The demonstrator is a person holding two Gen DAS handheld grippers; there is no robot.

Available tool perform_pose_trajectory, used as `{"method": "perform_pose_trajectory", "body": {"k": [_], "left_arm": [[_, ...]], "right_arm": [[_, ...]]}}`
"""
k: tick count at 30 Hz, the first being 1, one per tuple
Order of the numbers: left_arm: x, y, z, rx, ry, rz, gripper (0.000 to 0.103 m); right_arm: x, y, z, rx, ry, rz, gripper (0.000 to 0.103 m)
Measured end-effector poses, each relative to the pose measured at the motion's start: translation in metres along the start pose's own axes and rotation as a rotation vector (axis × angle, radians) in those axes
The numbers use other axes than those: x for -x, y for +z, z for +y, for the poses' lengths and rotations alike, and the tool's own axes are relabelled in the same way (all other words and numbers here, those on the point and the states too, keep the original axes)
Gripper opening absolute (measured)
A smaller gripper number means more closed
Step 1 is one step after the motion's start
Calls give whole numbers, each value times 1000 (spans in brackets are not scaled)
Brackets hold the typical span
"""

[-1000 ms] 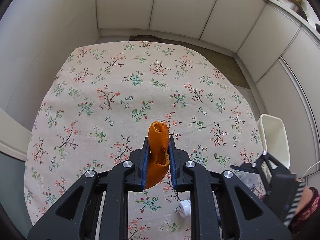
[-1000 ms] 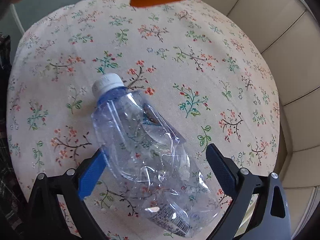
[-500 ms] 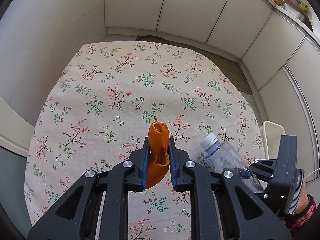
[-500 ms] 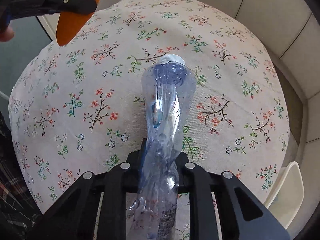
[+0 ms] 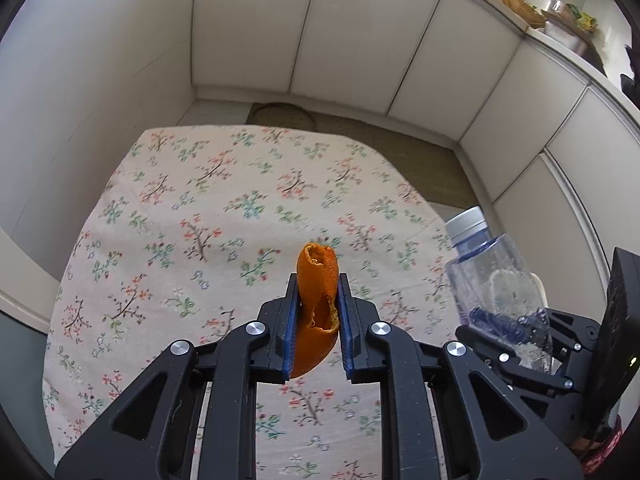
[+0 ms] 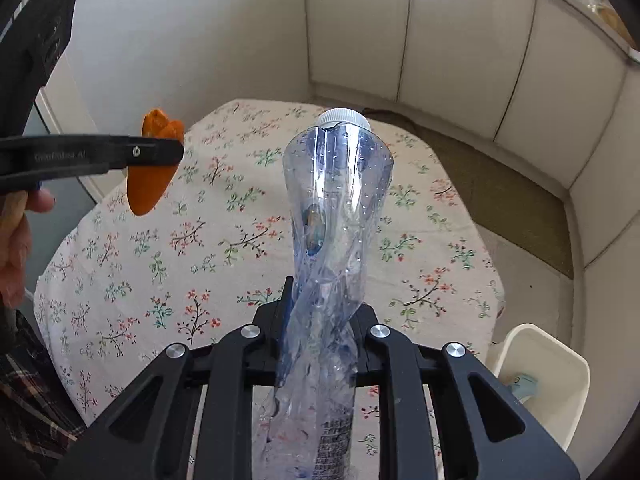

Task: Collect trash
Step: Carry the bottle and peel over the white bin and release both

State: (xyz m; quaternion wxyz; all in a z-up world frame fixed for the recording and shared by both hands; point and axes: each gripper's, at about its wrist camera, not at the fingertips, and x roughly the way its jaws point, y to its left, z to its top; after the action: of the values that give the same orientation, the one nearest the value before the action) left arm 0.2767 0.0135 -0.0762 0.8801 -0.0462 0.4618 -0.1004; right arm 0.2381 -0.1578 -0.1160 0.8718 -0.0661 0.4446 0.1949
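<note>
right gripper (image 6: 320, 320) clamped on crushed clear bottle (image 6: 332, 216), white cap pointing away, held above the flowered tablecloth (image 6: 420, 240) | left gripper (image 6: 160, 152) at upper left pinching orange peel (image 6: 150, 184) | white bin (image 6: 560, 364) beside table's right edge, something bluish inside

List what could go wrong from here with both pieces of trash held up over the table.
The left tool pinches only the edges of the curled orange peel, so it may slip or tear. The right tool squeezes the crumpled plastic bottle low down; it may spring or twist loose. The white bin sits beside the table, so a drop could miss.
</note>
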Motion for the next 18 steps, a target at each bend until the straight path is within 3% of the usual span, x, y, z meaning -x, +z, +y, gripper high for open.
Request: {"method": "perform_pose_trajectory", "body": {"k": [11,18], "left_arm": [[6,3,-56,-58,-67,-36,17],[-1,1,-93,-94,-101,-34,17]], "right_arm": [[57,-8,-58,-158,-193,-144,19],[77,-30,-108,-332,-366,-172,19]]}}
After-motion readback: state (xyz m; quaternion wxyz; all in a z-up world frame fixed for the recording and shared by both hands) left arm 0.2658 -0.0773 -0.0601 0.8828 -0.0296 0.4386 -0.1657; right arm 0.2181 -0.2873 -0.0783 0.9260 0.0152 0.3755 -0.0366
